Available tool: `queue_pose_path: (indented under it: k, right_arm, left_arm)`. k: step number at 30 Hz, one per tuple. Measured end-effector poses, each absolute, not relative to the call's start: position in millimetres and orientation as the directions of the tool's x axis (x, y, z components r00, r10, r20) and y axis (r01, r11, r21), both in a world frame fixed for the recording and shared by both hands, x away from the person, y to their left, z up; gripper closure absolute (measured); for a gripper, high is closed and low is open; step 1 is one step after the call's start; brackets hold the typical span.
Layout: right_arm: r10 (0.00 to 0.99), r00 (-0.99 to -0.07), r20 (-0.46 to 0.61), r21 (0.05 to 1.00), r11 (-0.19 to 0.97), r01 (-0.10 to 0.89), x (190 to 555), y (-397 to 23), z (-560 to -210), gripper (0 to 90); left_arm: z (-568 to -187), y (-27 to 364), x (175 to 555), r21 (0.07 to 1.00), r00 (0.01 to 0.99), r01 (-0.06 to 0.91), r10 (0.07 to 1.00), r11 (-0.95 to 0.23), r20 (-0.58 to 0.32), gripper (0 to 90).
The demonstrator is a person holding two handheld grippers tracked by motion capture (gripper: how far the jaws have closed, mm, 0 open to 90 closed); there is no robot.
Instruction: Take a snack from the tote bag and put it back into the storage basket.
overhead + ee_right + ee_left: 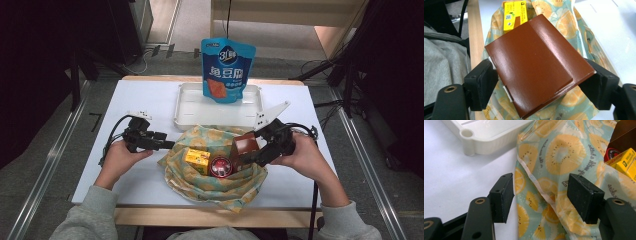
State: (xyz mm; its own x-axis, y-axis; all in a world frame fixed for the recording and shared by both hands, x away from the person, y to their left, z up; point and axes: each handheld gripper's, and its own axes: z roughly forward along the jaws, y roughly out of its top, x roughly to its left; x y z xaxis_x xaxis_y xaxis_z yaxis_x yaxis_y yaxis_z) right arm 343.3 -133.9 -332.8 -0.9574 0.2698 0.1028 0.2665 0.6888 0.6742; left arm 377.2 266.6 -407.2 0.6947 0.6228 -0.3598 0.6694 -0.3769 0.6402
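A fruit-print cloth bag [215,175] lies open at the table's front middle, holding a yellow box [197,160] and a round red tin [220,167]. My right gripper [252,157] is shut on a brown carton [246,145], held over the bag's right side; in the right gripper view the brown carton [536,65] sits tilted between both pads, with the yellow box [514,13] beyond it. My left gripper [167,145] is open at the bag's left rim. In the left gripper view the bag's seamed edge [541,187] runs between the left gripper [544,197] jaws without touching them.
A white tray [187,107] stands behind the bag, with a blue snack pouch [227,70] upright in it. The white table top [135,100] ends in a wooden front edge [150,212]. Metal rails run along both sides on the floor.
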Motion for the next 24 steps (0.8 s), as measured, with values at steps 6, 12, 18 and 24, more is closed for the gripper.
queue_pose_path:
  k: [6, 12, 18, 24]
  right_arm:
    - [0.298, -0.949, 0.1, 0.693, 0.664, 0.281, 343, -139, -328, 40.7]
    - [0.314, -0.943, 0.112, 0.696, 0.652, 0.3, 345, -142, -328, 41.3]
    - [0.286, -0.951, 0.118, 0.688, 0.668, 0.286, 343, -135, -329, 35.9]
    - [0.272, -0.955, 0.115, 0.681, 0.678, 0.276, 343, -123, -330, 38.4]
  left_arm:
    - [-407, 267, 377, 0.643, 0.694, 0.669, 0.624, -0.373, -0.359, 38.5]
    - [-407, 267, 377, 0.642, 0.695, 0.669, 0.623, -0.376, -0.359, 38.5]
    - [-407, 266, 377, 0.639, 0.697, 0.667, 0.622, -0.383, -0.356, 38.5]
    - [-407, 266, 377, 0.641, 0.696, 0.669, 0.622, -0.377, -0.359, 38.5]
